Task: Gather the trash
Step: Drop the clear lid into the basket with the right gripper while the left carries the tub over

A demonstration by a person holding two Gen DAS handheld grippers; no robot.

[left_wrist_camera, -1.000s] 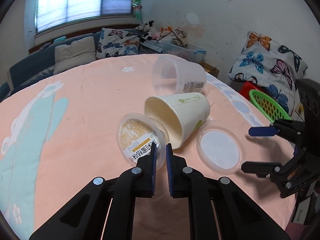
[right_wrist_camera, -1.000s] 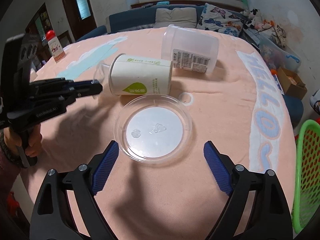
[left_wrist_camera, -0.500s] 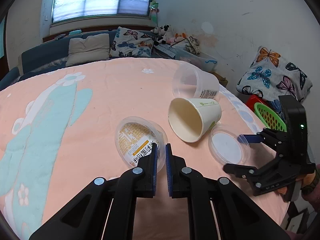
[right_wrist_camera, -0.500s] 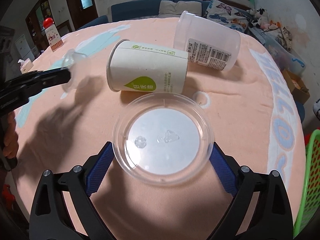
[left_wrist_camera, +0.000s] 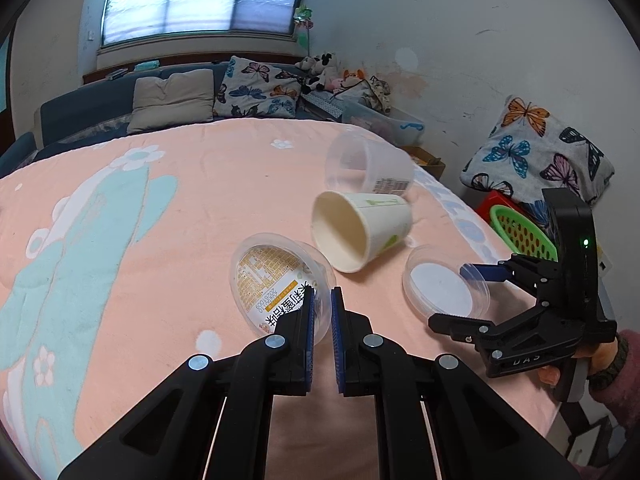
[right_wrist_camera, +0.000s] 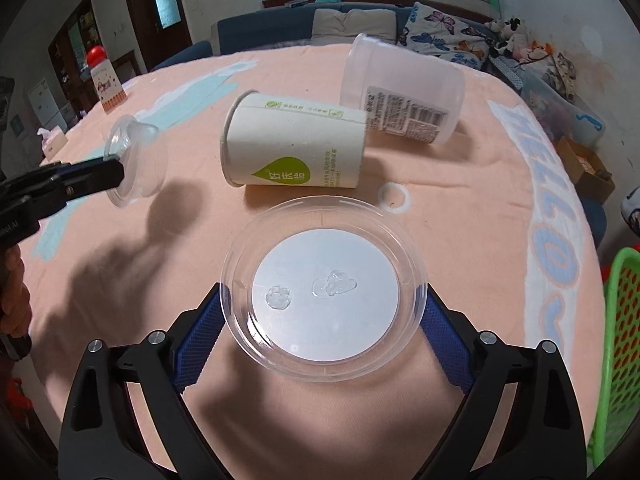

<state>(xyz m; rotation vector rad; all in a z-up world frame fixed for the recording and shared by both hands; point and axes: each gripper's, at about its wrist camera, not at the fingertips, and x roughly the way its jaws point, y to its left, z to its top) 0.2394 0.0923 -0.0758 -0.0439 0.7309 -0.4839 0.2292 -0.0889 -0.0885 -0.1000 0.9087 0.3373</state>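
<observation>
Since a second ago the left tongs [left_wrist_camera: 320, 312] have lifted the small clear cup [left_wrist_camera: 280, 280] clear of the paper cup [right_wrist_camera: 294, 146], and the right tongs [right_wrist_camera: 322, 316] have closed in around the clear lid [right_wrist_camera: 322, 288], their jaws just having been opening. On the table [left_wrist_camera: 160, 200], covered in a peach cloth, lie a frosted plastic tub [right_wrist_camera: 402, 92] and the white paper cup, both on their sides and touching. The round lid lies flat between the spread right tongs; whether the pads touch its rim cannot be told. The left tongs are clenched on the small cup's rim, holding it tilted above the cloth. A green basket [right_wrist_camera: 620, 340] is cut off at the frame edge.
</observation>
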